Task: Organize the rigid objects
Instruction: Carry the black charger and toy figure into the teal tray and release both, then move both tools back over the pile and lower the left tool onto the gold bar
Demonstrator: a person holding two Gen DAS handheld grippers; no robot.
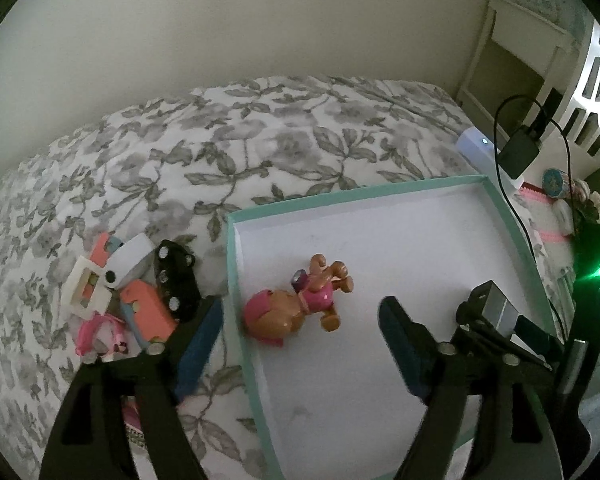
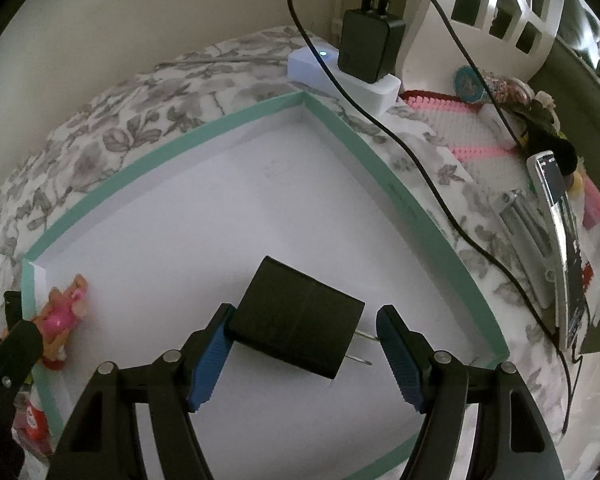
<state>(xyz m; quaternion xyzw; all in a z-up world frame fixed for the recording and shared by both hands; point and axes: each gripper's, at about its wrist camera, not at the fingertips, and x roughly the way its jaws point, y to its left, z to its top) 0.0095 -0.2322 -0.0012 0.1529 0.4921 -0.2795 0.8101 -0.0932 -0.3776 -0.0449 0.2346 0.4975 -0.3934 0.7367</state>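
A teal-rimmed tray [image 1: 232, 264] with a white floor lies on the flowered bedspread. A pink and brown puppy toy [image 1: 296, 308] lies on its side in the tray near the left wall. My left gripper [image 1: 302, 308] is open around it, its blue pads clear of the toy on both sides. In the right wrist view, my right gripper [image 2: 306, 314] is shut on a black plug charger [image 2: 296, 328] just above the tray floor. Its body is against the left pad and its prongs point at the right pad. The puppy toy [image 2: 64, 316] shows at the left edge.
Left of the tray lies a pile: a black studded piece [image 1: 176, 276], coral blocks [image 1: 148, 312], white pieces [image 1: 86, 288]. Beyond the tray's far corner are a white power bank [image 2: 312, 64] with a black adapter [image 2: 368, 48], its cable, a pink-and-white plate [image 2: 460, 128] and a phone [image 2: 560, 240].
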